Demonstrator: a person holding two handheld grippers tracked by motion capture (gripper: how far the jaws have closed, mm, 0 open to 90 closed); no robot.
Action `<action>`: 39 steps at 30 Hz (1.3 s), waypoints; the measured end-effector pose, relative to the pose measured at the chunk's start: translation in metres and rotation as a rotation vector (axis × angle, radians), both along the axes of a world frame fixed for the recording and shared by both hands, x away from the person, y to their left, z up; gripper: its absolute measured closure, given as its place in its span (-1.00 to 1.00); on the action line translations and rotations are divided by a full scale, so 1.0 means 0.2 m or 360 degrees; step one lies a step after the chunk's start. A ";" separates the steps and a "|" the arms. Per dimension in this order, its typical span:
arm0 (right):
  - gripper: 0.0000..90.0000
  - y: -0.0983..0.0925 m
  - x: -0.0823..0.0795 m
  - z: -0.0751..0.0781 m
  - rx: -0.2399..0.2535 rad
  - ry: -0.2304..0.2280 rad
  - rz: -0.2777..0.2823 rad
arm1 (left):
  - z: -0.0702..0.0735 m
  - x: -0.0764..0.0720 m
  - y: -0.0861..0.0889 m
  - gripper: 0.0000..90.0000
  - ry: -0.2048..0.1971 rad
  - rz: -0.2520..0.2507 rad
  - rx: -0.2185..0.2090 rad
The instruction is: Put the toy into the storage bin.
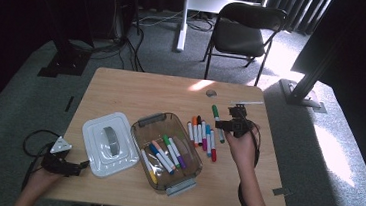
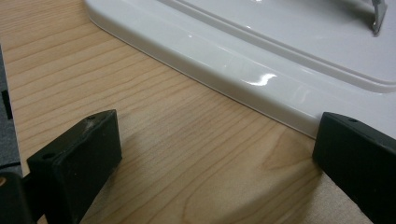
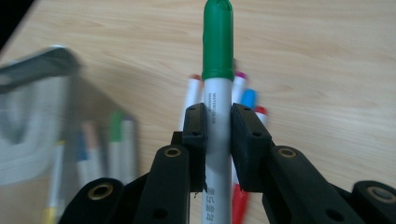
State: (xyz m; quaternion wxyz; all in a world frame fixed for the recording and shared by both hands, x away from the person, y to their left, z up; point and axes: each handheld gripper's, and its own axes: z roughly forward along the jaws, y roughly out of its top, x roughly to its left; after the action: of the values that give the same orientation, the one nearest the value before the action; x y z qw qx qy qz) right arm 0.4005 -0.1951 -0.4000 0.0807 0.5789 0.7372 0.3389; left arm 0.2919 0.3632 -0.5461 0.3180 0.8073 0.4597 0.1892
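Observation:
My right gripper is shut on a white marker with a green cap, which it holds above the table. In the high view that green-capped marker sticks out of the right gripper over a row of several markers lying on the wood. A clear plastic box left of them holds several more markers. Its white lid lies further left. My left gripper rests at the table's front left corner, open, its jaws either side of bare wood in front of the lid's rim.
The wooden table has free room along its far half. A black folding chair stands beyond the far edge, on grey carpet. Cables trail from both grippers off the near side.

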 end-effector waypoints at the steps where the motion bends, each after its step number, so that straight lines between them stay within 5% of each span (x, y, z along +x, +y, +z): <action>1: 0.71 0.02 -0.01 0.03 0.0009 -0.0015 0.0020 | 0.00 0.00 0.00 -0.96 -0.0001 0.0000 0.0002; 6: 0.71 0.17 -0.08 0.16 0.0081 -0.0105 0.0193 | 0.00 0.00 0.00 -0.96 -0.0002 0.0000 0.0000; 14: 0.71 0.39 -0.14 0.21 0.0126 -0.0119 0.0414 | 0.00 0.00 0.00 -0.96 -0.0002 0.0000 0.0000; 31: 0.71 0.65 -0.16 0.01 0.0024 0.0062 0.0618 | 0.00 0.00 0.00 -0.96 -0.0003 0.0000 0.0000; 39: 0.71 0.75 -0.15 -0.10 -0.0125 0.0168 0.0674 | 0.00 0.00 0.00 -0.96 -0.0003 0.0001 0.0000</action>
State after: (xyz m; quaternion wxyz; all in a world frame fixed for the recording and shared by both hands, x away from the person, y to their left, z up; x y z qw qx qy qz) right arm 0.3702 -0.0449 -0.4191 -0.0085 0.4244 0.8582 0.2885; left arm 0.2920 0.3632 -0.5461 0.3184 0.8070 0.4596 0.1901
